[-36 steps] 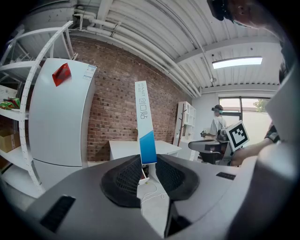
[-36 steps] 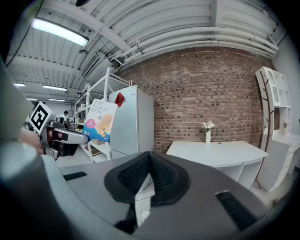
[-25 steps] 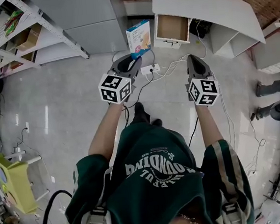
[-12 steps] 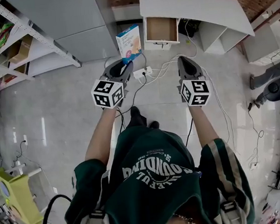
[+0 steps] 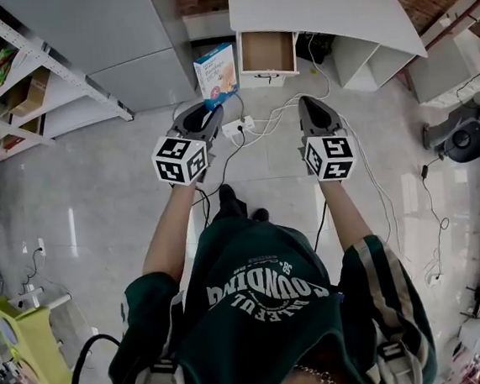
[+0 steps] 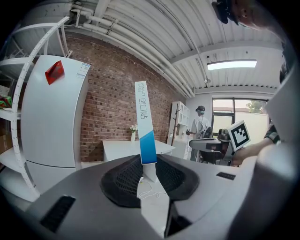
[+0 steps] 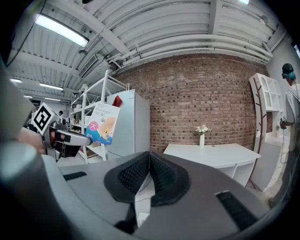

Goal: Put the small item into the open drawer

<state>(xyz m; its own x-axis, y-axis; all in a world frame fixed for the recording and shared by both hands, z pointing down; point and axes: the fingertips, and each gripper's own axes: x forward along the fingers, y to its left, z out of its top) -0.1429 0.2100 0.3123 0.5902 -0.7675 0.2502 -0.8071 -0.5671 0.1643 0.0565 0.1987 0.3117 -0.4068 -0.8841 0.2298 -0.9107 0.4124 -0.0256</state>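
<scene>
A flat blue-and-white box [image 5: 216, 73] stands upright in my left gripper [image 5: 210, 107], which is shut on its lower edge. In the left gripper view the box [image 6: 145, 123] shows edge-on, rising from between the pads [image 6: 123, 180]. The open drawer [image 5: 267, 52] juts out of the white desk [image 5: 323, 6], just right of and beyond the box. My right gripper [image 5: 311, 101] hovers over the floor in front of the desk, shut with nothing in it; its pads [image 7: 133, 174] meet at the tip. From the right gripper view the box [image 7: 103, 123] is seen at the left.
A white fridge [image 5: 120, 38] and a metal shelving rack [image 5: 18, 77] stand left of the desk. Cables and a power strip [image 5: 239, 128] lie on the floor under the grippers. A yellow stool [image 5: 24, 330] is at lower left. Another person [image 6: 200, 124] stands far off.
The desk and drawer have shifted left and closer to the grippers in the head view. Both grippers keep their pose; the left one still holds the box.
</scene>
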